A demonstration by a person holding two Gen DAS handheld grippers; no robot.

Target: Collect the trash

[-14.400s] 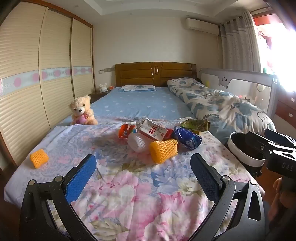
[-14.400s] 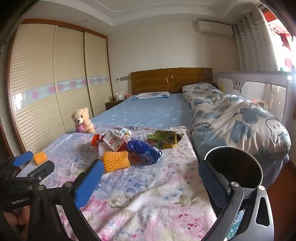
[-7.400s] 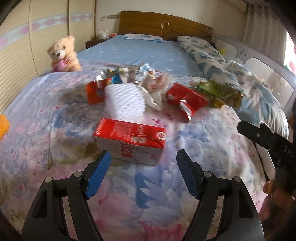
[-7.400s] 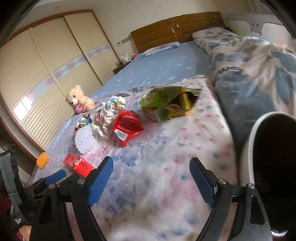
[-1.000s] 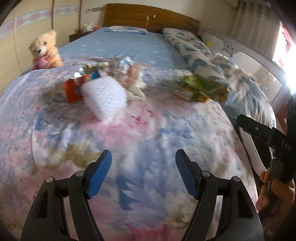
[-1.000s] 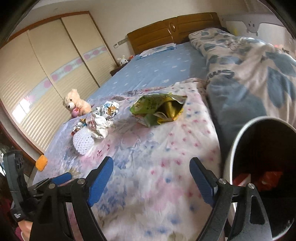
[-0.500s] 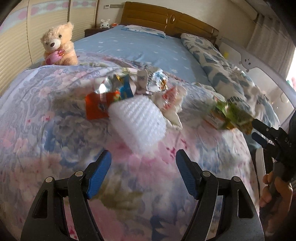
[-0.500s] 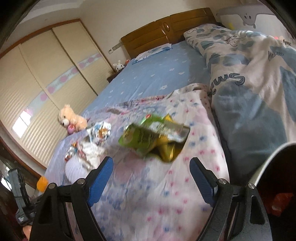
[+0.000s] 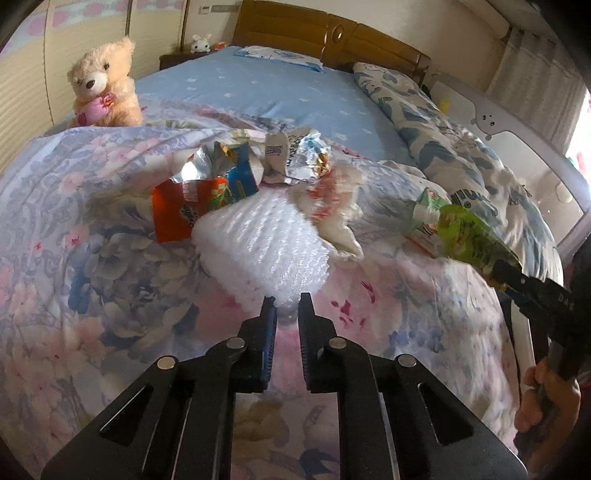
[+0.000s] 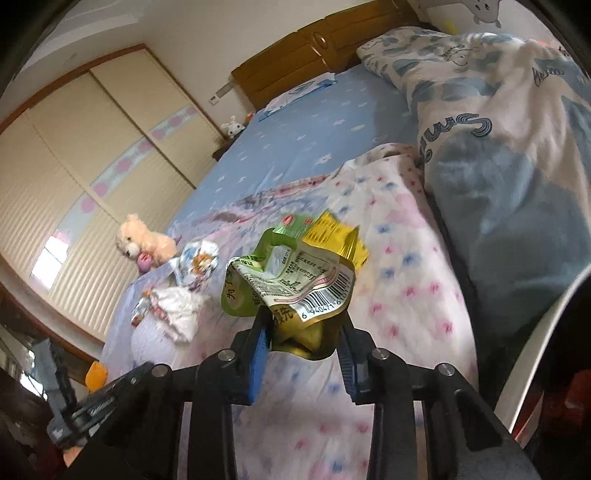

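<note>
Both grippers grab trash on the flowery bed.

The left gripper (image 9: 283,314) has just squeezed its blue fingers (image 9: 269,332) onto the near edge of the white foam net (image 9: 264,251), which lies on the flowery blanket (image 9: 92,295). The right gripper (image 10: 304,332) has just closed too, and it now pinches the green snack bag (image 10: 291,280) by its bottom end, so the bag stands up between the fingers. Beside the right gripper is the white rim of the trash bin (image 10: 532,365), close to the bed's edge. Just behind the foam net lie an orange wrapper (image 9: 177,214), a crumpled white paper (image 9: 332,206) and shiny silver wrappers (image 9: 295,155), all bunched together. Farther back a teddy bear (image 9: 103,85) sits at the blanket's edge. Behind it come the blue sheet (image 9: 277,88) and the wooden headboard (image 9: 325,33).
</note>
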